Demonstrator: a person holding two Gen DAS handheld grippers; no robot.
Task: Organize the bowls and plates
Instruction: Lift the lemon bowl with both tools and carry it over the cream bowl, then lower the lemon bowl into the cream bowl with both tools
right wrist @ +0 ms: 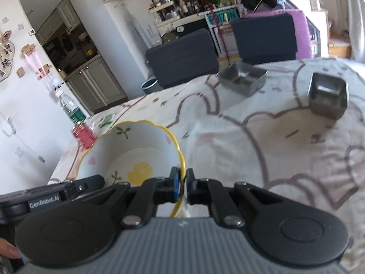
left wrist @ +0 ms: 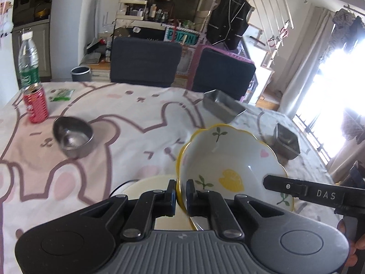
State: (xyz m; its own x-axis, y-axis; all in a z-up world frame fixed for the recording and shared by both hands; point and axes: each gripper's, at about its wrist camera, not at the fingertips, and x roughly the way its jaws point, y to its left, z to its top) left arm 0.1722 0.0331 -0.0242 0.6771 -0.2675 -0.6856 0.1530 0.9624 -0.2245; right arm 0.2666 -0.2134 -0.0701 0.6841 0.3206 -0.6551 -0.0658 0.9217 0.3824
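Observation:
A white bowl with a wavy yellow rim and lemon print (left wrist: 230, 159) is held off the table, tilted. My left gripper (left wrist: 181, 193) is shut on its near-left rim. My right gripper (right wrist: 182, 182) is shut on the opposite rim of the same bowl (right wrist: 136, 150); its arm shows at the right of the left wrist view. A cream plate (left wrist: 146, 187) lies under the bowl, partly hidden. A round steel bowl (left wrist: 73, 137) sits to the left. A steel rectangular tray (left wrist: 222, 108) and a small square steel tin (left wrist: 287, 140) sit further back right.
A red can (left wrist: 35, 107), a water bottle (left wrist: 28, 61) and a green packet (left wrist: 61, 94) stand at the table's far left. Two dark chairs (left wrist: 146, 61) stand behind the far edge. The bear-print tablecloth (left wrist: 127, 118) covers the table.

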